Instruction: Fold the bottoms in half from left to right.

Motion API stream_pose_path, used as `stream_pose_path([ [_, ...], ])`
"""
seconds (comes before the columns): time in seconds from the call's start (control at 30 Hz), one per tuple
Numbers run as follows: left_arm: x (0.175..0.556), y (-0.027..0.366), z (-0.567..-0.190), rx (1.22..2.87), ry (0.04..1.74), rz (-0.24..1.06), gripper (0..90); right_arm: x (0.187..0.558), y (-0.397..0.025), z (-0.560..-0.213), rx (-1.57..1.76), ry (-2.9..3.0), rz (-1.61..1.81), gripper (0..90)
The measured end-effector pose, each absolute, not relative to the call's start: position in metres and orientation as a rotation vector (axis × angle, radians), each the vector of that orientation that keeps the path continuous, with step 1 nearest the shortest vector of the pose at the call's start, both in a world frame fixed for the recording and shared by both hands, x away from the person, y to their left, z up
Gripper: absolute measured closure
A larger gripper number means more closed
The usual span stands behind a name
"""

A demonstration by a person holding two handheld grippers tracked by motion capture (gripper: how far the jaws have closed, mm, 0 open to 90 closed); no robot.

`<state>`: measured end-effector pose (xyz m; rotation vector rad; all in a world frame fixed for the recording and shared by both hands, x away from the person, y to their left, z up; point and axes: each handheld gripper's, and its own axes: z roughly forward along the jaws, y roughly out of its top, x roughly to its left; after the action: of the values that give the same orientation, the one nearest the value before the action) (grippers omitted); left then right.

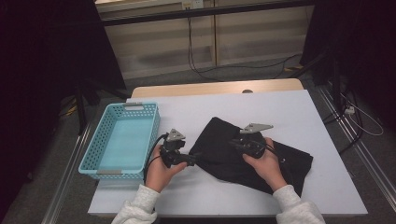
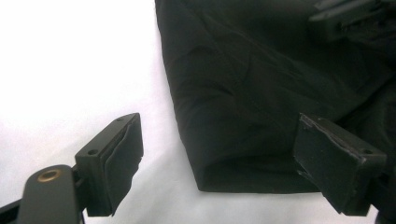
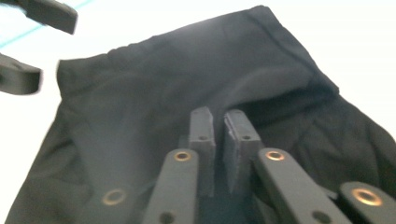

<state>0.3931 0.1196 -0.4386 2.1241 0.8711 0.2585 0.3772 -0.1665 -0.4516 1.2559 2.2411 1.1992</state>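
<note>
Black cloth [image 1: 247, 156], crumpled, spread across the middle of the white tabletop [image 1: 299, 112], right of a turquoise basket [image 1: 122, 140] near the left edge. Left hand-held gripper [image 1: 190, 160] low at the cloth's left corner, held in the left hand [image 1: 159, 170], jaws spread wide. Seen in the left gripper view with the folded corner of the cloth [image 2: 261, 93] lying between the two open jaws, one over bare tabletop [image 2: 70, 60], the other over fabric; not pinched. Right hand-held gripper [image 1: 236, 144] on top of the cloth, in the right hand [image 1: 266, 163]. Seen in the right gripper view with jaws nearly together, a narrow gap left, above the cloth [image 3: 187, 84]; cannot tell whether any fabric is caught between them. Basket well apart from the cloth.
</note>
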Motion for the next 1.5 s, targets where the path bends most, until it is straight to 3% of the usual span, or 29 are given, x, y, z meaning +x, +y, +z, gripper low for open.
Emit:
stream_pose_path([
  [0.23,0.393,0.118,-0.44,2.132,0.863,0.248,16.3,0.379,-0.166,-0.46,1.311,2.243,1.072,56.9],
  [0.33,0.393,0.117,-0.441,2.131,0.87,0.247,16.3,0.377,-0.165,-0.466,1.31,2.216,1.052,55.5],
  [0.4,0.393,0.117,-0.44,2.135,0.866,0.246,16.3,0.377,-0.164,-0.466,1.305,2.21,1.041,58.4],
  [0.5,0.392,0.116,-0.441,2.136,0.866,0.248,16.3,0.377,-0.165,-0.467,1.296,2.22,1.075,80.2],
  [0.57,0.392,0.116,-0.441,2.136,0.866,0.251,16.4,0.376,-0.166,-0.467,1.282,2.217,1.086,85.5],
  [1.0,0.392,0.117,-0.438,2.13,0.86,0.252,16.5,0.377,-0.174,-0.443,1.267,2.17,1.258,89.1],
  [1.33,0.392,0.117,-0.438,2.132,0.86,0.25,16.5,0.376,-0.173,-0.445,1.234,2.233,1.238,88.5],
  [1.37,0.392,0.117,-0.438,2.13,0.86,0.247,16.5,0.376,-0.17,-0.448,1.221,2.263,1.218,86.8],
  [1.5,0.391,0.117,-0.438,2.133,0.858,0.243,16.5,0.379,-0.167,-0.453,1.231,2.262,1.095,60.7],
])
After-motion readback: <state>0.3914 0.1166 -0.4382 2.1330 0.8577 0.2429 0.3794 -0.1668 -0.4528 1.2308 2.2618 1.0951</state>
